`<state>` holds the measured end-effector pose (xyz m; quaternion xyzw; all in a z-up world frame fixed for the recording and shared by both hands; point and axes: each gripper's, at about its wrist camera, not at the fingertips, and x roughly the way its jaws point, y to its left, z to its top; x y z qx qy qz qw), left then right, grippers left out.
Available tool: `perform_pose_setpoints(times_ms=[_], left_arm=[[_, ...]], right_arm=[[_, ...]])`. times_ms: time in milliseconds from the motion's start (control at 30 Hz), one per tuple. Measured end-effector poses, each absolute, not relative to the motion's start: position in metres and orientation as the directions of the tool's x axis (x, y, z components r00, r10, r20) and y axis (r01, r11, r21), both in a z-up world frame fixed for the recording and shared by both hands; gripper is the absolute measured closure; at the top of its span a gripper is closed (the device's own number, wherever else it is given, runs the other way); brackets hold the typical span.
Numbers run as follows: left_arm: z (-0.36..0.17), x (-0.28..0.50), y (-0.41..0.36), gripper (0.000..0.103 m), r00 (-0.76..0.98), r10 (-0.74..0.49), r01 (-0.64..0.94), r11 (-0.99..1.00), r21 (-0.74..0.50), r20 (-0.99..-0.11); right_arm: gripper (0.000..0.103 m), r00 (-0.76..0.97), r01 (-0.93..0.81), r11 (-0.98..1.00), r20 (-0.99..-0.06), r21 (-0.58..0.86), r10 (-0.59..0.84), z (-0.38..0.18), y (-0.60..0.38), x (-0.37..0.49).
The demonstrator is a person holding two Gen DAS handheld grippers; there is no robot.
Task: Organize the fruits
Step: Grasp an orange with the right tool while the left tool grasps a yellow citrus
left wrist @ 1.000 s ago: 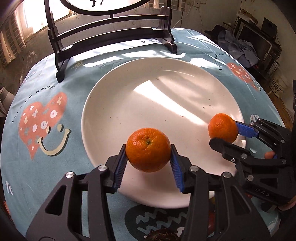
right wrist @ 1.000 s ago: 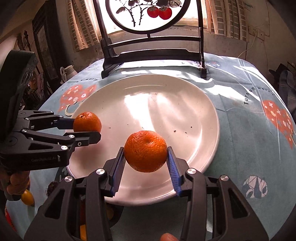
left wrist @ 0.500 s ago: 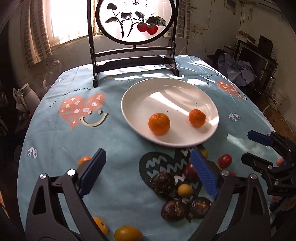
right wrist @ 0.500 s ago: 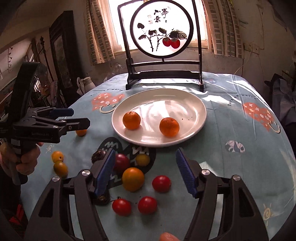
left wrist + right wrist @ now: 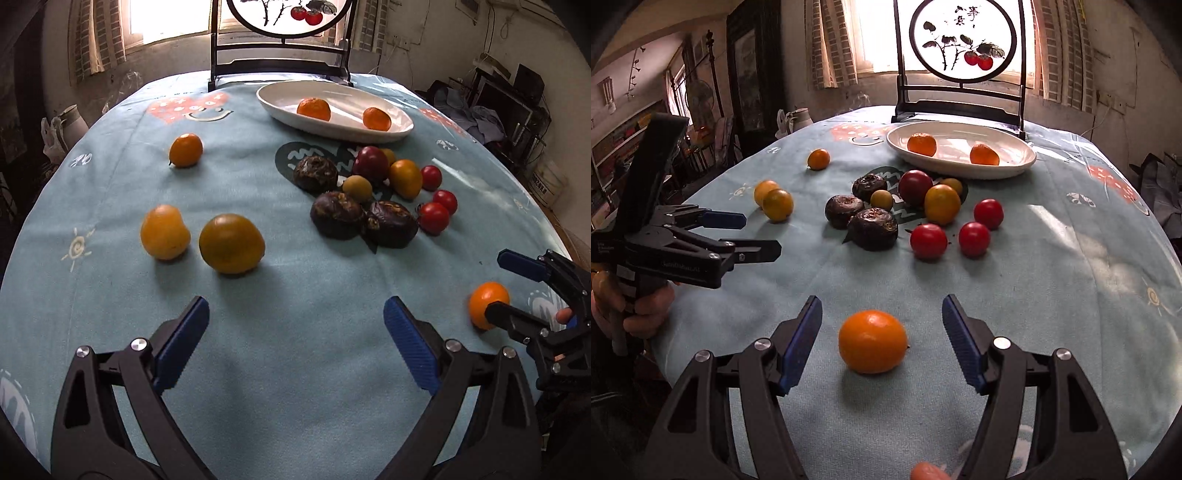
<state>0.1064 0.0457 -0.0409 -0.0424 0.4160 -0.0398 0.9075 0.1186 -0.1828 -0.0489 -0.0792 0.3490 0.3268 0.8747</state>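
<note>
1. Right wrist view puts a small orange (image 5: 873, 341) on the blue tablecloth (image 5: 1052, 280), dead centre between the spread fingers of the right gripper (image 5: 882, 341), touching neither pad.
2. It looks nearly round, slightly wider than tall, so no axis seems to favour one approach; to my eye a straight squeeze would catch it.
3. The left gripper (image 5: 295, 343) is also spread and holds nothing; two yellow-orange fruits (image 5: 232, 243) lie ahead of it, to its left, so the right hand is clearly nearer the orange.
4. Far beyond, the white plate (image 5: 1012, 166) already carries two oranges (image 5: 922, 144).
</note>
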Motion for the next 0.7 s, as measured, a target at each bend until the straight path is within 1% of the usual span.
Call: perform_pose_setpoints(times_ms=[67,167,233,300,533,567,600,700], left_arm=[[-0.040,0.104,0.048,0.005,0.666,-0.118,0.033,0.991,-0.129,-0.737],[-0.042,0.110,0.053,0.005,0.649,-0.117,0.017,0.990,-0.139,-0.752],[-0.042,0.109,0.055,0.005,0.654,-0.122,0.010,0.988,-0.153,-0.747],[-0.042,0.110,0.056,0.005,0.654,-0.130,0.005,0.986,-0.167,-0.746],[-0.040,0.109,0.051,0.005,0.663,-0.113,0.016,0.990,-0.137,-0.740],[-0.041,0.109,0.050,0.005,0.664,-0.110,0.016,0.991,-0.133,-0.740],[-0.041,0.109,0.050,0.005,0.664,-0.107,0.016,0.991,-0.129,-0.740],[-0.040,0.109,0.050,0.005,0.668,-0.108,0.017,0.991,-0.130,-0.737]], right_arm=[[0.035,0.527,-0.624,0.775,-0.676,0.104,0.515,-0.052,-0.183,0.120],[0.037,0.517,-0.628,0.771,-0.685,0.102,0.512,-0.054,-0.182,0.119],[0.041,0.512,-0.634,0.768,-0.694,0.092,0.506,-0.055,-0.181,0.117],[0.047,0.503,-0.639,0.764,-0.702,0.090,0.504,-0.057,-0.179,0.116],[0.055,0.479,-0.655,0.750,-0.720,0.087,0.502,-0.061,-0.177,0.112],[0.057,0.481,-0.656,0.750,-0.720,0.084,0.501,-0.062,-0.176,0.112],[0.060,0.484,-0.653,0.753,-0.720,0.081,0.498,-0.062,-0.176,0.112],[0.062,0.486,-0.645,0.759,-0.716,0.093,0.501,-0.062,-0.178,0.114]])
